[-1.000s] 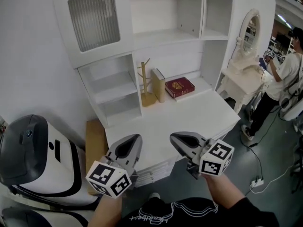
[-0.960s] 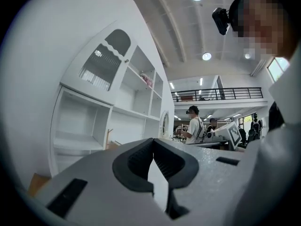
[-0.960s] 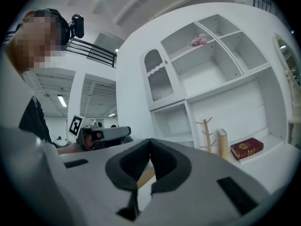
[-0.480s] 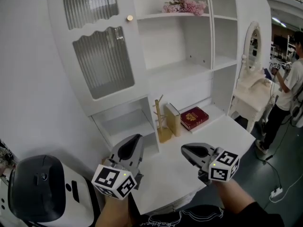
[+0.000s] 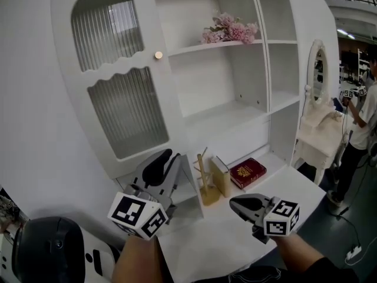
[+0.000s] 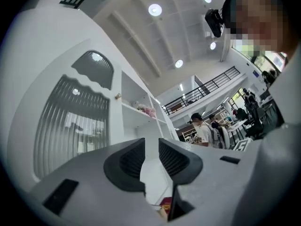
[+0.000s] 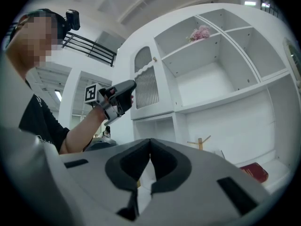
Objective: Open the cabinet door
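Left gripper (image 5: pixel 168 158): the grey two-jaw tool with its marker cube was tilted upward in the person's left hand. Its jaws stood a little apart, having just been opening, with nothing between them.
Right gripper (image 5: pixel 237 203): the matching grey tool was lower and to the right, held level. Its jaws were pressed together and empty.
Cabinet door (image 5: pixel 121 75): the tall white arched door with ribbed glass panes was shut, above and beyond the left gripper's tips and clear of them.
Knob (image 5: pixel 158 55): a small round brass-coloured knob sat on the door's right edge, high above the left gripper, untouched.
Desktop (image 5: pixel 212 243): the white surface lay under the right gripper.
Wooden stand (image 5: pixel 205 184): the pale forked stand stood upright between the two grippers, further back.
Red book (image 5: pixel 248 172): the dark red hardback lay flat beyond the right gripper, beside an upright beige book (image 5: pixel 221 175).
Pink flowers (image 5: pixel 228 29): the bunch rested on the open shelf, high to the knob's right.
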Demonstrator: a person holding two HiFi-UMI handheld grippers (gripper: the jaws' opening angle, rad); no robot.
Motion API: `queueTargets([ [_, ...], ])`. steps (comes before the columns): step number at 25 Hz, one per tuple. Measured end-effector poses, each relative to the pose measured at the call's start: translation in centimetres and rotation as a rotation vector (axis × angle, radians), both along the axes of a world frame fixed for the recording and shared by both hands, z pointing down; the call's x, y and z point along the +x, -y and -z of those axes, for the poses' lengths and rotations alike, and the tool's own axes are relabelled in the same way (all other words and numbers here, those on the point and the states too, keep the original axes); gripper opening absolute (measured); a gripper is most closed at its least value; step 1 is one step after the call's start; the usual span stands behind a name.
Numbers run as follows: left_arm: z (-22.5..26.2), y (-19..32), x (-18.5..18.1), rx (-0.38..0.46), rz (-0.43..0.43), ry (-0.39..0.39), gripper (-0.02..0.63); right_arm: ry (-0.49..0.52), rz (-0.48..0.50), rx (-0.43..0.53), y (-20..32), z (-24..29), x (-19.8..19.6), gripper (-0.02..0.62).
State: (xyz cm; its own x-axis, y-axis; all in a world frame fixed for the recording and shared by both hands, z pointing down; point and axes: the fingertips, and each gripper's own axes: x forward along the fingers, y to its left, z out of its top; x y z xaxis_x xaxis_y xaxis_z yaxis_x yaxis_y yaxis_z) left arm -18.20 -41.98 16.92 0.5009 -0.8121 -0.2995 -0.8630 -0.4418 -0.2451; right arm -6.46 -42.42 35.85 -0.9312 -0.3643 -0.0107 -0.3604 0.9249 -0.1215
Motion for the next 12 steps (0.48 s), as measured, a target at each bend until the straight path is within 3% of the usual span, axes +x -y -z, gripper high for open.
queueTargets([
  [7, 9.4, 3.9, 0.0, 0.18, 0.146, 0.085, 0.152, 0.011, 0.079, 0.039, 3.7, 2.4, 0.0, 0.006],
  [12, 13.7, 6.5, -0.2, 0.233, 0.212, 0.115, 0.164, 0.028, 0.118, 0.054, 4.8, 2.9, 0.5, 0.006],
])
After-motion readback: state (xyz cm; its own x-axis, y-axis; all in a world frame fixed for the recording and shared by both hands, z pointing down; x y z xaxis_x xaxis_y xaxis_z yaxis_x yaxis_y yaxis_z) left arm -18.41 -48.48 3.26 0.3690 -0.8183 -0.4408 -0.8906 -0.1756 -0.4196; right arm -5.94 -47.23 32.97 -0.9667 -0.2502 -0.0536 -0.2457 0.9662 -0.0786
